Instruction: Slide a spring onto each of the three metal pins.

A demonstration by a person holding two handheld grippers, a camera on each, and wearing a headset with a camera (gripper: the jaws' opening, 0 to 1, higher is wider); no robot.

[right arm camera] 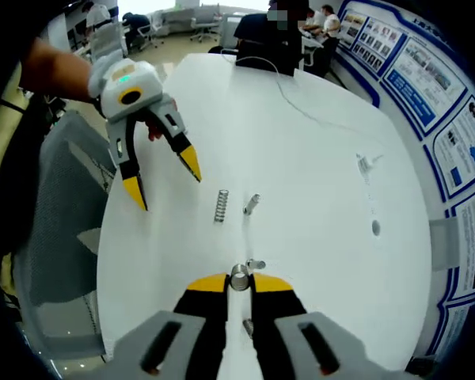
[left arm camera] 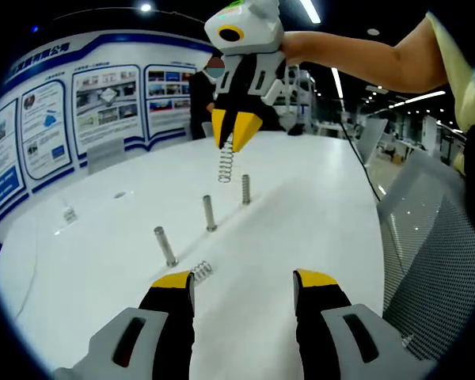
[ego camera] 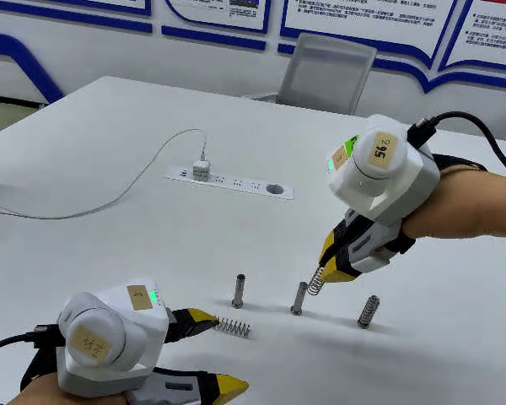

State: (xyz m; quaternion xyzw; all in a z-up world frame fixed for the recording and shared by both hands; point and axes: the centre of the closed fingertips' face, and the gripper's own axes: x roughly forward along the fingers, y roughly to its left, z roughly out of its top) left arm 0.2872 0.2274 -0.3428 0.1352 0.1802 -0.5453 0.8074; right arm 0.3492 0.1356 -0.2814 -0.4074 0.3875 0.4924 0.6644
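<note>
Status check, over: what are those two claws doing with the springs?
Right gripper shut on held spring, close by middle pin. Left gripper open beside loose spring. Third, far-right pin already sprung. Nothing blocking.

Bright, even light all round; ceiling strips [left arm camera: 310,11] glow overhead in the left gripper view; the white counter [ego camera: 110,152] comes up pale, with only soft, faint shadows beside the pins [ego camera: 298,298]; the head view is sharp; both gripper views bow hard at the edges, the far background softening.
</note>
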